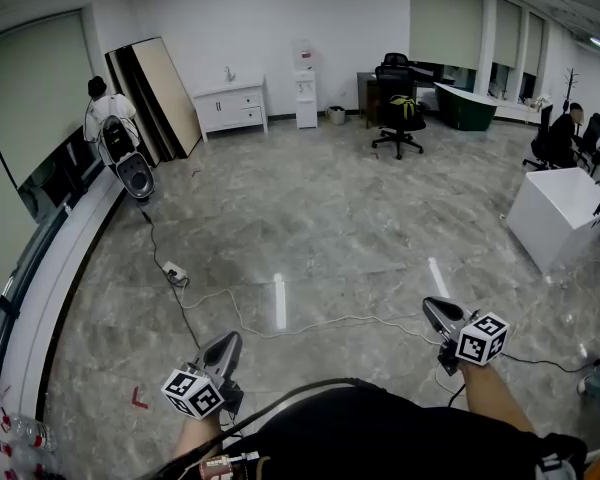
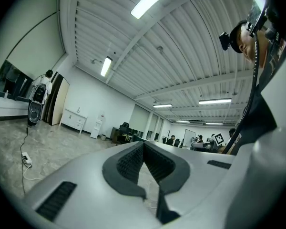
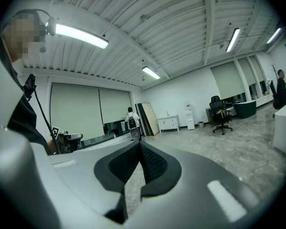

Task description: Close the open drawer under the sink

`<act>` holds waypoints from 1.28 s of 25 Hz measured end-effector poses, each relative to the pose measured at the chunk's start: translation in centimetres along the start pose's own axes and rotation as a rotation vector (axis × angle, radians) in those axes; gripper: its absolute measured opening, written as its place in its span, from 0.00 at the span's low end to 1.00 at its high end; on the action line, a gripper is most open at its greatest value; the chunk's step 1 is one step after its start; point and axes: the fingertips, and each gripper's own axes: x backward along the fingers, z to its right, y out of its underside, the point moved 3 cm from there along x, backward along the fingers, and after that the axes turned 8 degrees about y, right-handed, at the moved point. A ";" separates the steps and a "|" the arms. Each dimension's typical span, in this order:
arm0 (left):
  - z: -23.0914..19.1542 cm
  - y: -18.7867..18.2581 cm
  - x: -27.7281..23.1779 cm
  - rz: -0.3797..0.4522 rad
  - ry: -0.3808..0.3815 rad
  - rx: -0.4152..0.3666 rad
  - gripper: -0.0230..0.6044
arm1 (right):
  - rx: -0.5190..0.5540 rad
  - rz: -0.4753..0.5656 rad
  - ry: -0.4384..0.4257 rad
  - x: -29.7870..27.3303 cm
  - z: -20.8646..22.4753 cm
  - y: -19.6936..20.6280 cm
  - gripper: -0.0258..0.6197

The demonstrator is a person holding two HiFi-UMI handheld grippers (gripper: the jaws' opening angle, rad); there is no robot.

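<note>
**A:** Where's the job from here?

**B:** Right across the floor (image 1: 330, 218). The sink cabinet (image 1: 230, 106) stands against the far wall, well apart from us. Its drawer is too small from here to tell how far it sticks out.

**A:** What could go wrong on the way?

**B:** Mostly tripping, I'd say. A cable (image 1: 310, 323) snakes over the floor just ahead of both hands and runs to a power strip (image 1: 174, 271) on the left. A foot that snags it could jerk a tool off line. Later, pushing the drawer off-centre might skew it so it jams.

**A:** And room to move?

**B:** Plenty in the middle. The white tub (image 1: 560, 218) closes off the right edge, the long low ledge along the window runs down the left, and an office chair (image 1: 398, 108) sits to the right of the cabinet. The straight path between them looks open past the cable.

**A:** The tools?

**B:** The left tool (image 1: 223, 353) and the right tool (image 1: 438, 310) are both held low near the body, jaws pressed together with nothing between them. That suits a push.
</note>
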 end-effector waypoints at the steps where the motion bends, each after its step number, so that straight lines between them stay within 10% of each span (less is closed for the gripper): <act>1: 0.3 0.0 -0.3 -0.003 0.000 0.000 0.04 | 0.000 -0.003 -0.005 0.2 0.2 0.1 0.04; 21: 11.3 5.9 -9.5 -0.071 0.034 0.042 0.04 | -0.080 -0.056 -0.006 8.1 11.0 4.0 0.04; 32: 8.6 7.4 -10.5 -0.073 0.007 0.081 0.04 | -0.079 -0.107 -0.049 3.9 11.5 5.7 0.04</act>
